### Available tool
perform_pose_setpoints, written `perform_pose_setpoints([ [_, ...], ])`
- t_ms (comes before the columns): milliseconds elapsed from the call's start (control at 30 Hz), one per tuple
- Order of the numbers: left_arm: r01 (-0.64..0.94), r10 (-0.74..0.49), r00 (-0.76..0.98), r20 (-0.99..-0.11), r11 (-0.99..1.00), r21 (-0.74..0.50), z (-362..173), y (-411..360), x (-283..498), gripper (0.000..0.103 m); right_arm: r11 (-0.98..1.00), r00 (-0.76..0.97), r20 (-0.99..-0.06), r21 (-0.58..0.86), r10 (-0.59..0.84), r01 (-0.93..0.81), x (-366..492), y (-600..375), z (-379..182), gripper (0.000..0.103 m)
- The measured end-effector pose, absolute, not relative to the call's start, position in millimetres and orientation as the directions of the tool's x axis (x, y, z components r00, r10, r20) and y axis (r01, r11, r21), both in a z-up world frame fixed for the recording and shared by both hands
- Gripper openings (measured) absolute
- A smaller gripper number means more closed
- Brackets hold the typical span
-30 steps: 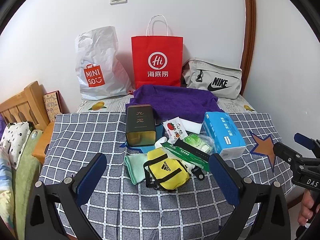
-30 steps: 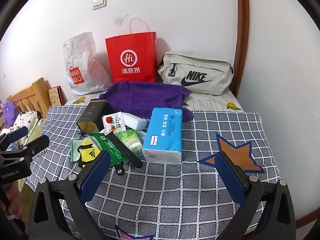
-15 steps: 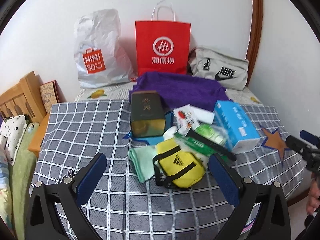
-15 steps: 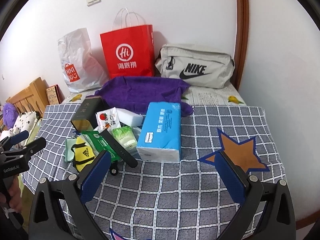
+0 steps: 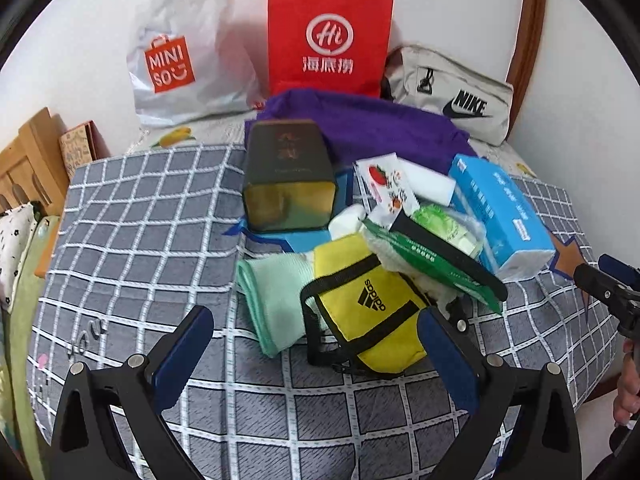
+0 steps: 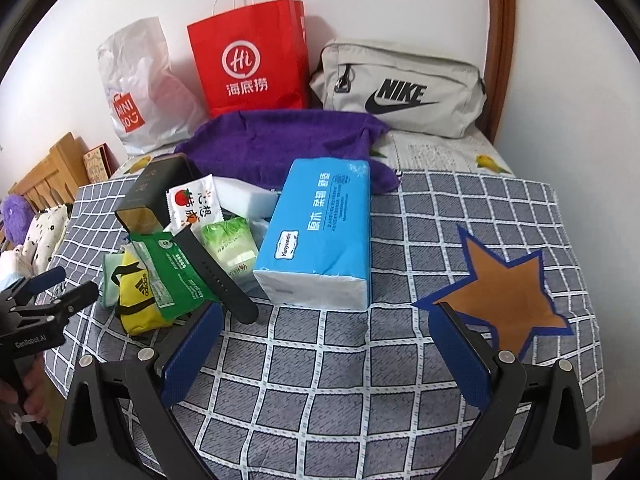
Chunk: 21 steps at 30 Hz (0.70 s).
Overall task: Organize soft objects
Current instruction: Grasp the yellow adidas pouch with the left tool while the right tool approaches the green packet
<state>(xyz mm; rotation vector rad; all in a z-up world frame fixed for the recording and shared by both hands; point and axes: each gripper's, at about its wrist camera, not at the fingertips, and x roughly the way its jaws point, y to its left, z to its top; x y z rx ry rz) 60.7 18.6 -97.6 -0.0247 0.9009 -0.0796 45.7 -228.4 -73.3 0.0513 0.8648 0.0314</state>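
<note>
Your left gripper (image 5: 312,344) is spread wide just over the yellow pouch (image 5: 372,304), holding nothing; your right gripper (image 6: 324,344) is likewise spread, near the front edge of the checked bedspread (image 6: 304,392). Along the far edge stand the Minisho plastic bag (image 5: 176,60), red paper bag (image 5: 328,36) and grey Nike bag (image 6: 400,88); their contents are hidden. The purple towel (image 6: 280,140) lies before them.

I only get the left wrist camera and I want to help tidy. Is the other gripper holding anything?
Observer: No. The right gripper is open, only checked cloth between its fingers.
Operator: What's the brown bit past the tissue pack?
Observer: A whole brown star with a blue edge, on the cloth.
Operator: Anything fluffy I'm missing?
Observer: A purple fuzzy thing at the far left edge.
</note>
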Motion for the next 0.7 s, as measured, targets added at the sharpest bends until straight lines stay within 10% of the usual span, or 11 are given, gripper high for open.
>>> perform_pose_setpoints([
  [700,0.089,-0.031,0.471,-0.882,0.996,0.013,-149,-36,108,0.103,0.998,0.569,-0.821,0.059,0.053,-0.007,73,-236,-110,0.102],
])
